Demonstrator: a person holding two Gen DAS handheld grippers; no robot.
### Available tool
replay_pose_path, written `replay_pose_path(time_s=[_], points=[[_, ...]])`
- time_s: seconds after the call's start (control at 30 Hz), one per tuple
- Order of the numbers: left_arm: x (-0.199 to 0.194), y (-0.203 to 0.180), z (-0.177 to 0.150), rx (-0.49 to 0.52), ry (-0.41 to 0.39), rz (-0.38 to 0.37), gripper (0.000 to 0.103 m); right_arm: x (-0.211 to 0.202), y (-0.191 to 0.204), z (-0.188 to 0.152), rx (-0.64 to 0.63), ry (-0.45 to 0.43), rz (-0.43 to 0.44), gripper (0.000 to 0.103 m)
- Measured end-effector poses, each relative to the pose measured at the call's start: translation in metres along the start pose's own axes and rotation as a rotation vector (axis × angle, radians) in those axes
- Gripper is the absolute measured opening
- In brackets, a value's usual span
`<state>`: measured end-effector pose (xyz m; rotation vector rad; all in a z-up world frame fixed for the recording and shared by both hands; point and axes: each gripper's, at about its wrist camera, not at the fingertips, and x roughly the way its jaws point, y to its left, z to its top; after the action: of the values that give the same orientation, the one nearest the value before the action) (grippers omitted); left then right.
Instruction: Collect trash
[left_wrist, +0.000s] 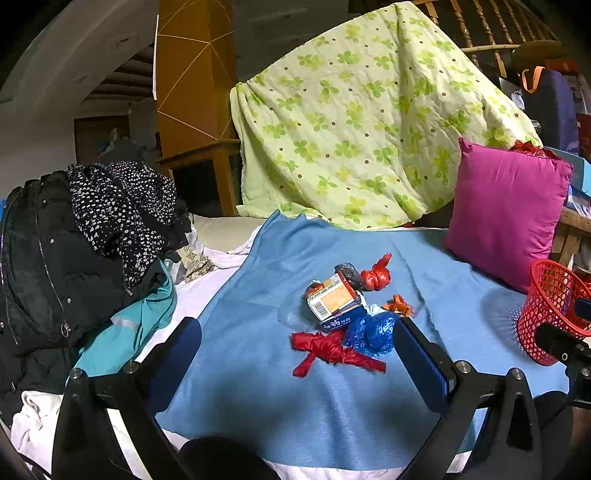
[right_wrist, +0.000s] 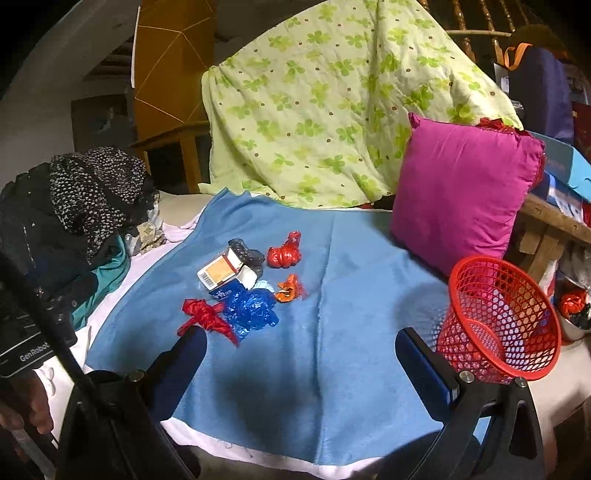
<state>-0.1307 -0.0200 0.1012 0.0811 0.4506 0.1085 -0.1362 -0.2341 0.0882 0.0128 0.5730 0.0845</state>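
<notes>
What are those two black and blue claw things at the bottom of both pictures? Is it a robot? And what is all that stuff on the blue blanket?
No robot: a person holds a two-finger grabber in each hand, each with its own camera. One picture looks along the left gripper, the other along the right gripper. Both are open and hold nothing. On the blue blanket lies trash: a knotted red bag, a crumpled blue bag, a small carton, another red bag and an orange wrapper. The red mesh basket stands to the right.
</notes>
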Motion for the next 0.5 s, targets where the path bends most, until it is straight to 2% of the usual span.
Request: replay_pose_path(time_s=[0.5], points=[[0.008,0.005,-0.004,-0.009,0.019,-0.003,0.103,0.014,-0.001,-0.002,0.044,0.039,0.075,0.103]])
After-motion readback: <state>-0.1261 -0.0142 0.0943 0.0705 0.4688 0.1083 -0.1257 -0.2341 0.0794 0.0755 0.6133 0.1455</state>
